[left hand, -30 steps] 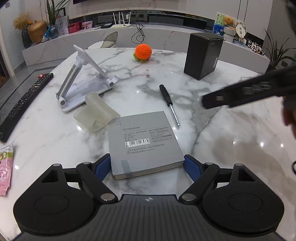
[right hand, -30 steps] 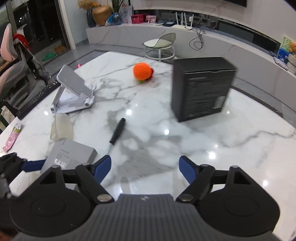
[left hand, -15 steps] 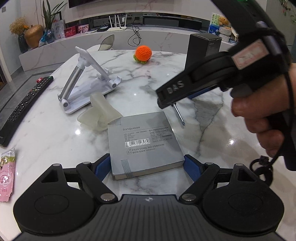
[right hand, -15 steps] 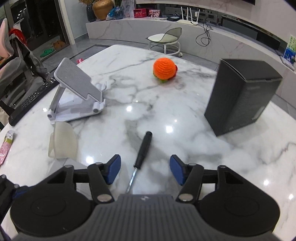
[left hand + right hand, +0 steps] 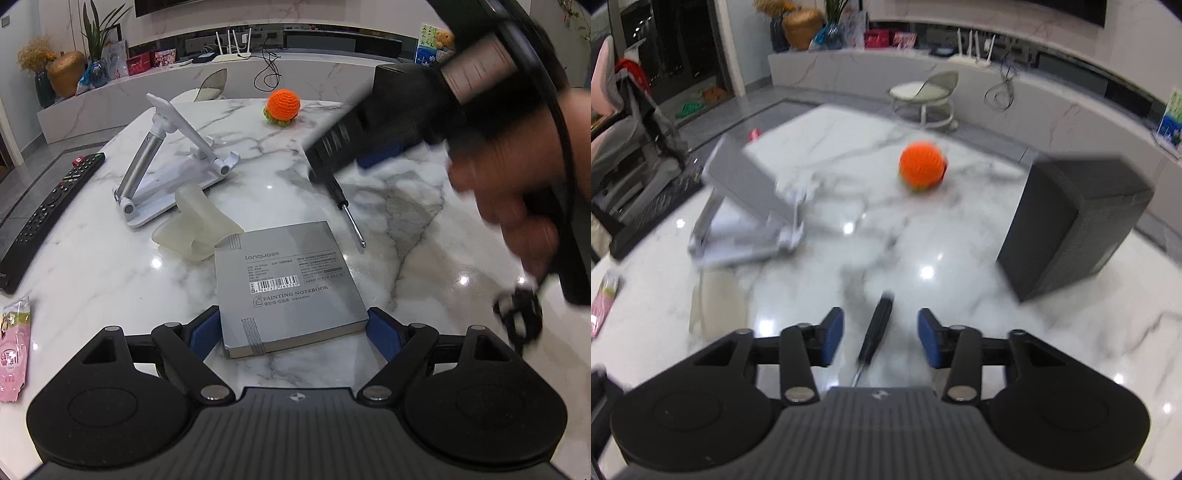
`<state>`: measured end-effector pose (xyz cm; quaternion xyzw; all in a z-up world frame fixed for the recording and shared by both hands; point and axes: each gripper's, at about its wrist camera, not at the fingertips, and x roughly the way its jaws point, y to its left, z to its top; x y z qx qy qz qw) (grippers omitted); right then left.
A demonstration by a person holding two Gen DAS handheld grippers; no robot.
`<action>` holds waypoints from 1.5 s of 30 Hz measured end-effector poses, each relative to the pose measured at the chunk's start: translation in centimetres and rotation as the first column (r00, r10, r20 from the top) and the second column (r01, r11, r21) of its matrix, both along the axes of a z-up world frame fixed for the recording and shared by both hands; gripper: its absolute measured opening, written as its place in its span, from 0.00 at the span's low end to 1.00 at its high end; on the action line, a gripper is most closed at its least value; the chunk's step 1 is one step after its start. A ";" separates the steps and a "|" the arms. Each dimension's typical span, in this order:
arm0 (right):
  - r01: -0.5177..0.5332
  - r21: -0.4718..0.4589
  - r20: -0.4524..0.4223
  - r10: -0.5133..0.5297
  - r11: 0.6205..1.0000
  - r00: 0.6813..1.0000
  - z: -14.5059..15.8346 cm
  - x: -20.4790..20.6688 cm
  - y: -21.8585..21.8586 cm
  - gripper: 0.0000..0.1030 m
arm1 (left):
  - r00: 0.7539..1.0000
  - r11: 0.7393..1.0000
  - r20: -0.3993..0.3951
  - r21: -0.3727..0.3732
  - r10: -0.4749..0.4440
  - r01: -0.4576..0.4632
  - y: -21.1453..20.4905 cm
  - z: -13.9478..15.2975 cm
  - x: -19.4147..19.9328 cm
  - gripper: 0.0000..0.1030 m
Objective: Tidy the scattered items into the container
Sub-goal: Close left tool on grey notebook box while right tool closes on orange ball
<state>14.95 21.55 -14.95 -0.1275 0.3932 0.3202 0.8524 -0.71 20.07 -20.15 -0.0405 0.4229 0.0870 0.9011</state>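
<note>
The right tongs (image 5: 881, 341) stand open astride a screwdriver (image 5: 877, 332), a blue pad on either side of the black handle and neither touching it. The screwdriver lies flat on the table (image 5: 960, 240); in the right wrist view its long axis runs almost straight away from the camera, handle toward the far side, the metal shaft pointing back under the tongs' body. From the left wrist view the shaft tip points toward a grey notebook (image 5: 288, 288), and the handle is partly hidden behind the right tongs' body. The right hand (image 5: 517, 177) wraps the grip from the right side, with the tool angled down at the table.

The left tongs (image 5: 291, 332) are also open, their pads flanking the notebook's near edge, the left one right against its side, the right one just clear of its corner. The notebook lies flat, cover up.

Further out are a translucent curled piece (image 5: 195, 229), a white phone stand (image 5: 173, 173), an orange crocheted ball (image 5: 921, 166) and an upright black box (image 5: 1071, 225). A remote (image 5: 48, 210) and a pink packet (image 5: 13, 347) lie at the left edge.
</note>
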 end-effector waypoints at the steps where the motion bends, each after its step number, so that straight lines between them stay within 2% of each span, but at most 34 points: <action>1: 0.009 0.002 0.015 -0.009 1.000 1.000 0.5 0.5 0.3 0.66 | 1.000 1.000 -0.001 -0.001 0.000 0.000 0.0 0.0 0.0 0.95; 5: 0.042 -0.002 0.078 -0.041 0.999 0.996 2.5 3.2 2.5 0.67 | 1.000 1.000 -0.005 -0.015 -0.004 0.004 0.3 0.1 0.0 0.95; 9: 0.093 -0.011 0.094 -0.092 0.996 0.991 2.7 6.4 4.9 0.67 | 1.000 1.000 -0.001 -0.023 -0.018 0.018 0.4 0.0 -0.2 0.95; 20: 0.151 -0.099 0.119 -0.139 0.984 0.983 -0.2 11.4 8.4 0.67 | 0.998 0.998 0.004 -0.040 -0.057 0.057 0.7 0.0 0.1 0.95; 21: 0.146 -0.103 0.118 -0.133 0.984 0.984 -0.5 11.6 8.5 0.65 | 0.998 0.997 0.005 -0.041 -0.062 0.062 0.7 0.0 0.0 0.95; 24: 0.135 -0.116 0.092 -0.124 0.984 0.988 -1.4 12.2 8.6 0.42 | 0.997 0.997 0.005 -0.031 -0.075 0.075 0.6 -0.1 0.0 0.95; 25: 0.133 -0.119 0.084 -0.124 0.984 0.989 -1.6 12.4 8.7 0.42 | 0.997 0.997 0.005 -0.030 -0.078 0.078 0.6 -0.1 0.0 0.95; 35: 0.065 -0.107 0.071 -0.057 0.992 0.996 -0.9 10.5 7.9 0.41 | 0.997 0.996 0.005 -0.041 -0.080 0.081 0.7 0.1 0.0 0.95; 45: -0.030 -0.055 0.079 0.034 0.998 0.996 3.4 5.3 4.4 0.41 | 0.996 0.995 0.006 -0.045 -0.087 0.087 0.2 0.9 -0.8 0.94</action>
